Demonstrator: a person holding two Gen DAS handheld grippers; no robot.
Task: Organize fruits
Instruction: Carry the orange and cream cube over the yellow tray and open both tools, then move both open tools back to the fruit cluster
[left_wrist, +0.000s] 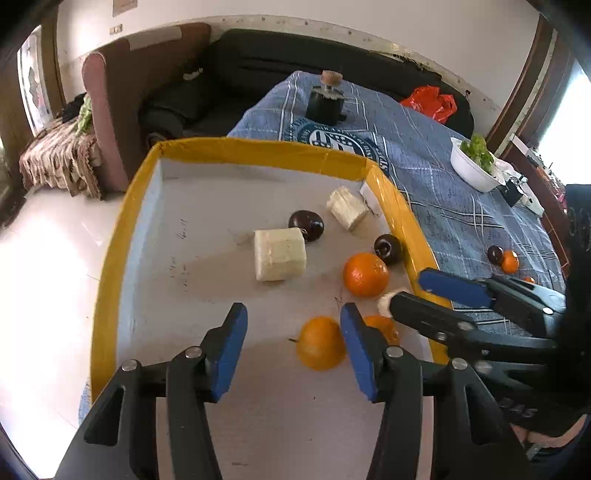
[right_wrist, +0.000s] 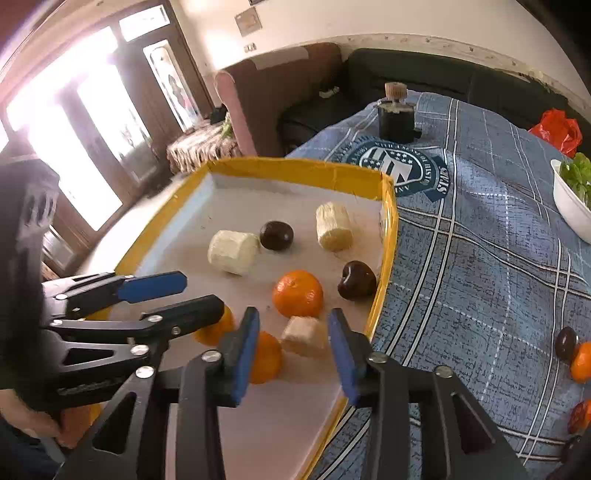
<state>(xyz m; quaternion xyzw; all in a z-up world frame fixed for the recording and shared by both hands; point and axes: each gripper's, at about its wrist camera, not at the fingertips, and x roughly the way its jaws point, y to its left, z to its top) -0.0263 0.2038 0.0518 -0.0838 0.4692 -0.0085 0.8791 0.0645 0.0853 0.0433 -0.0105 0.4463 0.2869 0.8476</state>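
Observation:
A yellow-rimmed tray (left_wrist: 110, 258) (right_wrist: 388, 258) holds oranges, dark plums and pale sugarcane chunks. My left gripper (left_wrist: 293, 343) is open and empty above the tray's near part, with an orange (left_wrist: 320, 343) just inside its right finger. My right gripper (right_wrist: 291, 343) is open over the tray's right side; a small pale chunk (right_wrist: 304, 334) lies between its fingers, loose on the tray, next to an orange (right_wrist: 266, 356). Another orange (right_wrist: 297, 293) and a plum (right_wrist: 356, 280) lie beyond. The right gripper also shows in the left wrist view (left_wrist: 408, 291).
More fruit lies on the blue plaid cloth to the right: a plum (right_wrist: 565, 343) and an orange (right_wrist: 581, 362). A white bowl of greens (right_wrist: 572, 199) stands at the far right. A dark corked jar (right_wrist: 397, 118) stands at the back. A red bag (right_wrist: 559, 129) lies behind.

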